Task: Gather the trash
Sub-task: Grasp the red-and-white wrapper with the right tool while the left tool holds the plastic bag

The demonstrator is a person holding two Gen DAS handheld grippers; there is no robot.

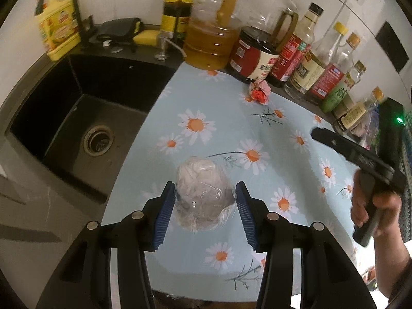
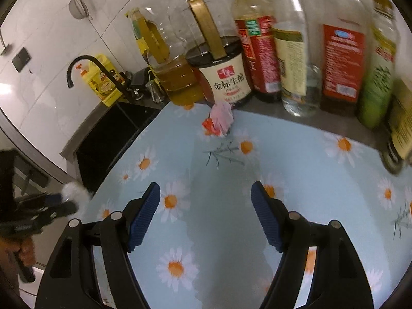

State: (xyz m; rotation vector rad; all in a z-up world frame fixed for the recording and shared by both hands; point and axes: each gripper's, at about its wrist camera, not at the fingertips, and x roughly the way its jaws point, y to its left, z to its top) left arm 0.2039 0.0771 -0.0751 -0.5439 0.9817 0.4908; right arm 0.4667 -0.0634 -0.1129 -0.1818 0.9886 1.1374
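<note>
Clear plastic: my left gripper (image 1: 204, 207) is clamped on a wad of trash (image 1: 202, 195), whitish crumpled paper wrapped in shiny film, lumpy and about as wide as the gap between my blue ribbed pads.
Where the wad is: lower centre of the left wrist view, over the daisy cloth (image 1: 231, 134); in the right wrist view it shows only as a white blur at the left edge (image 2: 74, 191).
Second piece: a crumpled wrapper (image 1: 258, 91), pink with a red patch, lying on the cloth in the upper middle of the frame, just in front of the soy sauce jug (image 1: 253, 51) (the one with the white and red label).
My right gripper (image 2: 206, 216): jaws standing wide apart, nothing between them, only the cloth below; the wrapper sits above it in the frame, well apart.
Trash count: two pieces in view, one held, one loose.
Bottles: a row along the back wall; I count about nine in the left view (the blur at the right end makes that uncertain), the oil jug (image 1: 215, 33) with amber liquid among them.
Sink (image 1: 85, 118): one, black, left of the cloth, with one black tap (image 1: 64, 5) and one yellow detergent bottle (image 1: 58, 33) behind it.
Hands: one in each view, gripping the other tool's handle.
</note>
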